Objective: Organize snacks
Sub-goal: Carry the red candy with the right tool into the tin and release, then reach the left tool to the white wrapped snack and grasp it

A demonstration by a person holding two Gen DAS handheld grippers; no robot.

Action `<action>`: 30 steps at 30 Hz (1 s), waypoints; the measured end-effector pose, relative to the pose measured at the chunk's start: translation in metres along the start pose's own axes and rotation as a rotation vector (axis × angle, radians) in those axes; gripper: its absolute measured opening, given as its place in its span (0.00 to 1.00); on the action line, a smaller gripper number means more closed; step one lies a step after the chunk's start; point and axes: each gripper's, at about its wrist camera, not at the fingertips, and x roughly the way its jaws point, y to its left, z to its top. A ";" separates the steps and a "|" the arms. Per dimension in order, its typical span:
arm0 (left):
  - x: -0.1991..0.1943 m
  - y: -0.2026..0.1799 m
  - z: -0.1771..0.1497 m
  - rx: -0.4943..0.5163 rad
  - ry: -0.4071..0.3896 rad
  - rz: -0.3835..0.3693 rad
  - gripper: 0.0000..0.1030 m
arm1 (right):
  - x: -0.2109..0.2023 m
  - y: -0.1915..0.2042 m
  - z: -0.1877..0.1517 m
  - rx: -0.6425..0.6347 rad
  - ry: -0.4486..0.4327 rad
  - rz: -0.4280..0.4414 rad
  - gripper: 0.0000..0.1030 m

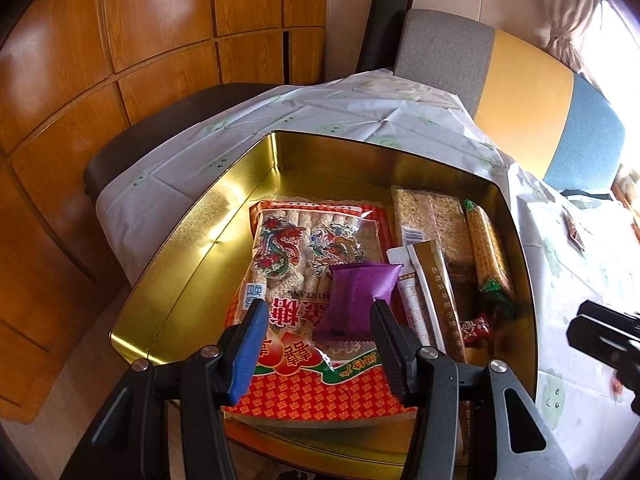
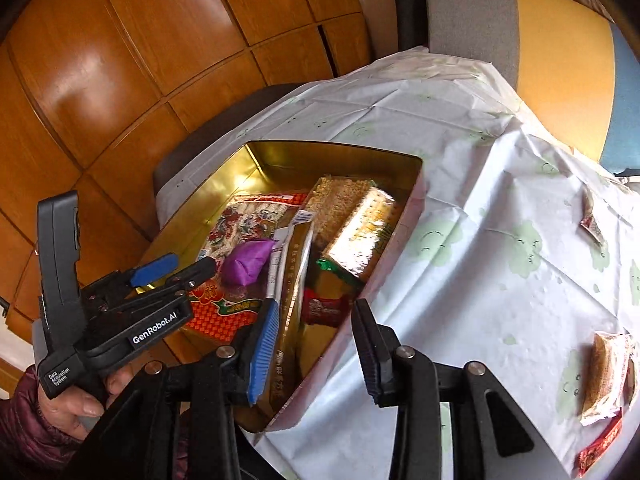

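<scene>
A gold tin box point(image 1: 192, 236) point(image 2: 276, 160) stands on the table and holds several snacks. A purple packet point(image 1: 356, 296) point(image 2: 246, 262) lies on a big red sesame-candy bag point(image 1: 304, 380) point(image 2: 224, 320). Beside them lie rice bars point(image 1: 432, 220), a brown stick pack point(image 1: 436, 292), a corn-print pack point(image 1: 486, 248) and a small red candy point(image 1: 476, 328). My left gripper point(image 1: 320, 344) point(image 2: 172, 268) is open and empty, above the tin's near end, just short of the purple packet. My right gripper point(image 2: 316, 344) is open and empty over the tin's right wall.
The table wears a white cloth with green prints point(image 2: 480, 240). Loose snack packets lie on it at the right point(image 2: 608, 376) point(image 2: 592, 224) point(image 2: 600, 448). A padded chair back point(image 1: 520, 92) stands behind the table. Wooden wall panels point(image 1: 120, 60) are at the left.
</scene>
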 end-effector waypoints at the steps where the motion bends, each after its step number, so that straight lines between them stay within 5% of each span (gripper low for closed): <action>1: -0.001 -0.002 0.000 0.005 -0.003 -0.002 0.52 | -0.003 -0.004 -0.002 0.005 -0.006 -0.019 0.37; 24: -0.024 -0.047 0.003 0.140 -0.057 -0.027 0.52 | -0.122 -0.177 -0.063 0.161 -0.034 -0.515 0.40; 30: -0.032 -0.064 0.005 0.189 -0.078 -0.039 0.52 | -0.137 -0.248 -0.088 0.359 -0.040 -0.631 0.40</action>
